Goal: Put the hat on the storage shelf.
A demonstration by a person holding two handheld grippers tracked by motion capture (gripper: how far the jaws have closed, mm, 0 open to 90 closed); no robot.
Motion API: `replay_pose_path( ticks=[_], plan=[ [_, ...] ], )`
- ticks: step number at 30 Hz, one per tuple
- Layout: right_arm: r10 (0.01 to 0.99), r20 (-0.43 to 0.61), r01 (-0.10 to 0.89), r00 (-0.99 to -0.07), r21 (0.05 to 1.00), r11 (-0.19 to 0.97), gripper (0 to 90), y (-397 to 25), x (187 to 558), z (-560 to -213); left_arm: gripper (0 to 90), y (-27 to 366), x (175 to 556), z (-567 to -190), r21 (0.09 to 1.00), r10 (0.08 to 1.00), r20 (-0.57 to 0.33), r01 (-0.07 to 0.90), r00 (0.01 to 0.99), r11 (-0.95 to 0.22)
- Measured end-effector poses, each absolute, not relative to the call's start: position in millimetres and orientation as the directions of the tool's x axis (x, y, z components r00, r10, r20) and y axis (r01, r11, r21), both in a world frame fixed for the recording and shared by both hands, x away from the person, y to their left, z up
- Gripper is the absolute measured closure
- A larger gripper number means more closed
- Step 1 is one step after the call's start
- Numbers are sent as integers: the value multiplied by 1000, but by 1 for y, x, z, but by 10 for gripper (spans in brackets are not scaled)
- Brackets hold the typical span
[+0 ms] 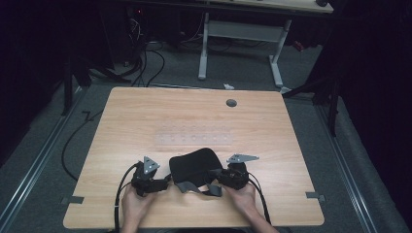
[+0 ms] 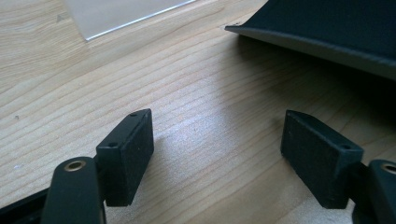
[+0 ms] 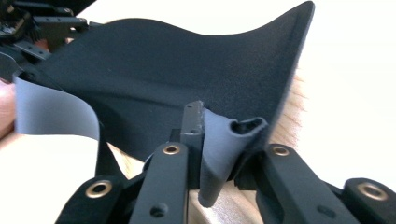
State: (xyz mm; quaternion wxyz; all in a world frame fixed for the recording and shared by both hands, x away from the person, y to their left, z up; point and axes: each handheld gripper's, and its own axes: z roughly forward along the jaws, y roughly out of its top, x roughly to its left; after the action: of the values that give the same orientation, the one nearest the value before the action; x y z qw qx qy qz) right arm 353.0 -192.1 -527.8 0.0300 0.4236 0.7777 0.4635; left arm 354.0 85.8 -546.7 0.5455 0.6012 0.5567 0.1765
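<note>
1. Currently, right gripper (image 3: 219, 154) is clenched on the black pad's (image 1: 194, 165) folded edge, near the table's (image 1: 145, 111) front.
2. Left gripper (image 2: 217, 158) stands released beside it; advise pinching the opposite edge squarely.

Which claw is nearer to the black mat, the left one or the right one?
The right claw: it is shut on the black mat, pinching a folded edge. The left claw is open over bare table beside the mat, not touching it.

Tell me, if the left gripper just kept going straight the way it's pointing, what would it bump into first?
Probably bare table first. The left gripper is open, angled low over the wood. Beyond lie a clear plastic sheet and the black pad's edge to one side, though depth is hard to judge.
</note>
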Motion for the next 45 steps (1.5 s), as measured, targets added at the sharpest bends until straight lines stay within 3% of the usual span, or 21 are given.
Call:
replay_pose_path(
  ticks=[24, 27, 36, 45],
  plan=[
    [664, 384, 627, -642, 761, 166, 835, -224, 354, -511, 257, 89, 353, -547, 851, 854, -396, 484, 338, 203],
    [658, 399, 635, -639, 756, 159, 835, -233, 353, -509, 269, 92, 351, -543, 844, 834, -429, 481, 346, 235],
    [655, 429, 651, -622, 748, 128, 834, -247, 352, -504, 282, 92, 334, -518, 870, 769, -448, 421, 456, 258],
    [651, 428, 648, -626, 750, 130, 834, -255, 354, -492, 264, 72, 321, -499, 904, 726, -395, 382, 563, 195]
  ],
)
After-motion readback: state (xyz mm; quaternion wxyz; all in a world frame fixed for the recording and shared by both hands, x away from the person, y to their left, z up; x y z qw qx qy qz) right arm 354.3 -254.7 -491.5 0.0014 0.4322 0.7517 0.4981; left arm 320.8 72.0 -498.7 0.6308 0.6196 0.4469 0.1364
